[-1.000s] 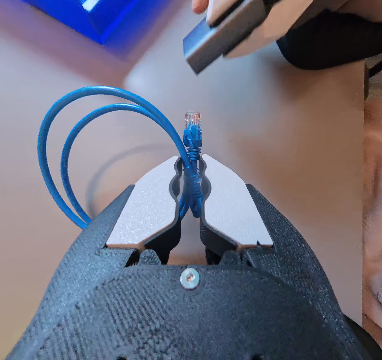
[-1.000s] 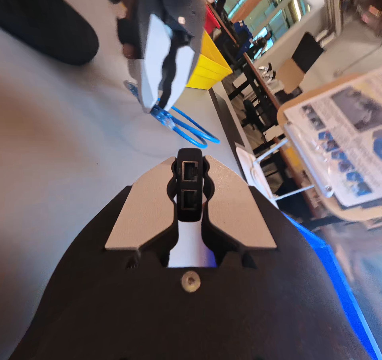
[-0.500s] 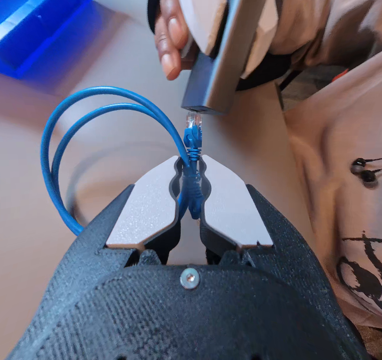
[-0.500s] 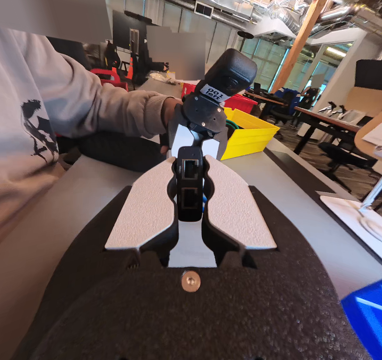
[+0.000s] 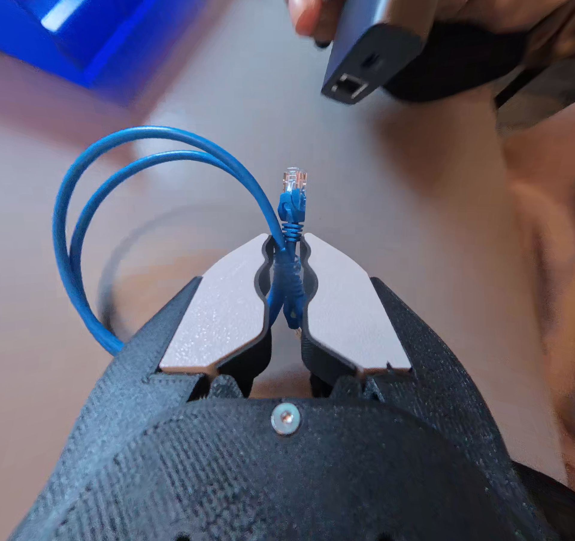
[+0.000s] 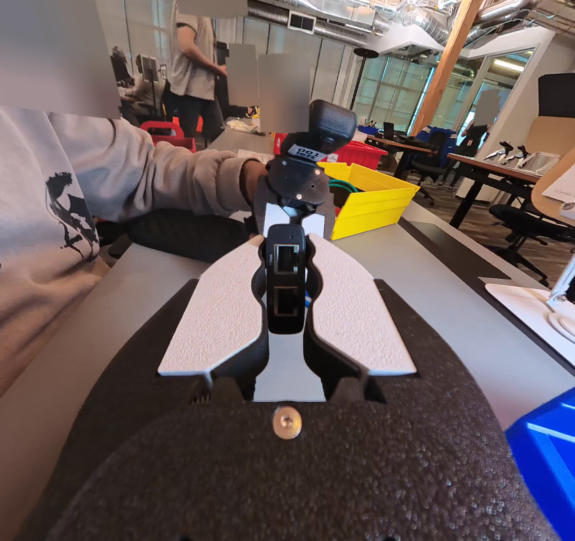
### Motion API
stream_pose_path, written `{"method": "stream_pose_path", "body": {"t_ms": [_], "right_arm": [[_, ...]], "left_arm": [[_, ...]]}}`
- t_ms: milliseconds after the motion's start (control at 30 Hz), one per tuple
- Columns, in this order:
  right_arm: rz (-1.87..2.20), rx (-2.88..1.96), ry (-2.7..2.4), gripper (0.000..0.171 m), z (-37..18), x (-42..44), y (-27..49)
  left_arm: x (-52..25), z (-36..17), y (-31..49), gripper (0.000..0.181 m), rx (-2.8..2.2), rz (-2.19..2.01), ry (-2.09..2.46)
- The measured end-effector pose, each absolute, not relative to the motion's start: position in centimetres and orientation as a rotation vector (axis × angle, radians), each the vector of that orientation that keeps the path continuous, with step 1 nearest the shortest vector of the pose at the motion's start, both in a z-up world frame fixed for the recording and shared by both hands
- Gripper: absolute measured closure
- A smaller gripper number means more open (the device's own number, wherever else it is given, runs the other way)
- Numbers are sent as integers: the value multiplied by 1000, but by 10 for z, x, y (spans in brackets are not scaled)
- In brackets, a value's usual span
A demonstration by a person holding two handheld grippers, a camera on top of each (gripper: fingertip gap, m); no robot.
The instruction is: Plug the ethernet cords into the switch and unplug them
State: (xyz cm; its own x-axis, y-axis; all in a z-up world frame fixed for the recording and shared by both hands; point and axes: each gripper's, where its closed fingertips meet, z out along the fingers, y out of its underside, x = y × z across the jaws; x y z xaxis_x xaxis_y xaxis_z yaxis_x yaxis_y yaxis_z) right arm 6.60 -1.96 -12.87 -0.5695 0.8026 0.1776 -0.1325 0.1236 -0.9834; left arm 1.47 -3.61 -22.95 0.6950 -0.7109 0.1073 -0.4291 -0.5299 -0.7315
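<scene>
We note left gripper (image 5: 287, 272) clamped on coiled blue ethernet cord (image 5: 93, 215); right gripper (image 6: 284, 280) clamps small black two-port switch (image 6: 285, 280). Clear plug (image 5: 294, 181) apart from port; nothing plugged yet.

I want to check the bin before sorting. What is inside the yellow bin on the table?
Inside the yellow bin, the right wrist view shows a few loops of green cable. The left hand-held gripper and the bin's front wall hide everything else.
</scene>
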Motion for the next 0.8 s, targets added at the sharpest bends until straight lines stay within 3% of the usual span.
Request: {"method": "stream_pose_path", "body": {"t_ms": [200, 367, 567, 700, 733, 800], "right_arm": [[1559, -673, -1662, 151, -134, 64, -23], [1687, -672, -1602, 151, -124, 64, -34], [1625, -701, -1638, 150, -128, 59, -32], [1508, -695, -1679, 151, -139, 60, -24], [1526, -692, -1665, 151, -136, 60, -25], [1552, -674, -1638, 151, -129, 60, -27]], "left_arm": [[18, -245, -38, 164, -2225, -405, 976], [51, -189, -28, 143, -1862, -440, 949], [57, -170, -32, 177, -1721, -302, 1034], [50, -166, -30, 181, -1709, -288, 1003], [49, -169, -29, 178, -1719, -278, 1007], [49, -171, -27, 152, -1731, -308, 980]]}}
